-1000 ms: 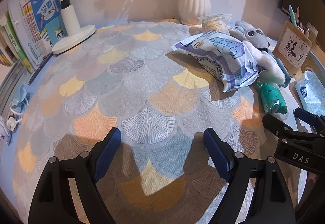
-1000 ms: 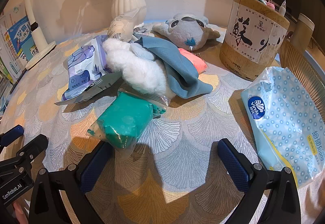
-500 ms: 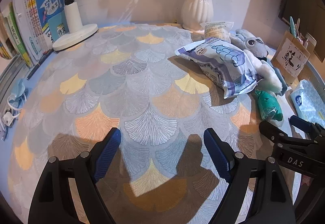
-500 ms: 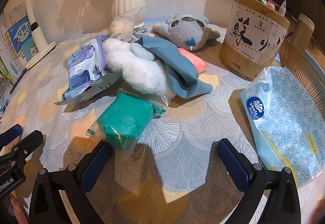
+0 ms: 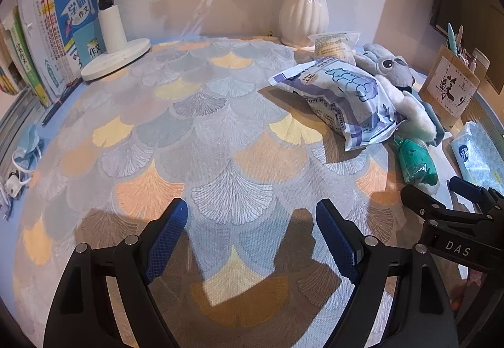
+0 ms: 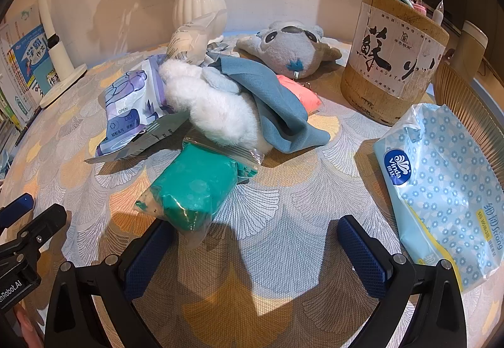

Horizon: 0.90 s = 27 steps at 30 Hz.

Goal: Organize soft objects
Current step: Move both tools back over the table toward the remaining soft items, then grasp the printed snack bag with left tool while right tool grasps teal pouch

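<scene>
Soft pile (image 6: 220, 105) lies untouched. My left gripper (image 5: 252, 225) and right gripper (image 6: 252, 237) are both open, empty. I take the green bag (image 6: 195, 187) first, by its middle.

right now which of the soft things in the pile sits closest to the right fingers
The green lump in the clear zip bag: its near end lies beside the right gripper's left finger, ahead of the white fluff and blue cloth.
</scene>
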Available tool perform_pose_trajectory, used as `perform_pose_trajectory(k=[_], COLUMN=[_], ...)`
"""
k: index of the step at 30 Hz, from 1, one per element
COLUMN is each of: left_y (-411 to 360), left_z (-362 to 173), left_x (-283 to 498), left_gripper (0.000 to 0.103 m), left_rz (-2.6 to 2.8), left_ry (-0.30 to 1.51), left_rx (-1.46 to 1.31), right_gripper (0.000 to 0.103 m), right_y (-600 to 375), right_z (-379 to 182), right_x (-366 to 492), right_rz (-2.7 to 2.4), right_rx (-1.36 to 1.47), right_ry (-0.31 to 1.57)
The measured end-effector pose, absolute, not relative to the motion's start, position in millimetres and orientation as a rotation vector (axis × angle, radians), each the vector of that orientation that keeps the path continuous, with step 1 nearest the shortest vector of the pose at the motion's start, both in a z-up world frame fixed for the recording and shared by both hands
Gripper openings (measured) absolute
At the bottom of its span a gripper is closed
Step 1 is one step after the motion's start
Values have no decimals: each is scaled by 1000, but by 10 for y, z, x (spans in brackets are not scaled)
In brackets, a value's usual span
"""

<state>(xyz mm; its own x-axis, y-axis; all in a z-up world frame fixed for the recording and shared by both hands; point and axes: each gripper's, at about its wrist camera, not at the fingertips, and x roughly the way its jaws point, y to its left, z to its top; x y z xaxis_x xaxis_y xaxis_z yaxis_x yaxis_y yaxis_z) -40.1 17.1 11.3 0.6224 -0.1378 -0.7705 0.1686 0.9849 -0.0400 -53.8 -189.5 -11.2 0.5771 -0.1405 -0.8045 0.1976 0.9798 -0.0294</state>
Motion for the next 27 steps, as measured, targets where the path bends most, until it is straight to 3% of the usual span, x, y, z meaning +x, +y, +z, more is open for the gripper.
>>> perform_pose_trajectory(k=[16,22,27], left_y=[157,71,-104], left_z=[211,804,1139], left_x=[-480,-614,-233], left_gripper=[83,83,83], left_rz=[-129,-244,-317], left_ry=[853,802,859], left_rx=[56,-29,-123], right_gripper=[103,102,102], right_y=[-1923,-1969,-1931], right_z=[-91,302,649], right_x=[-1232,-1327,-1140], right_rz=[56,127,172], right_rx=[-30,13,33], right_ry=[1007,943,867])
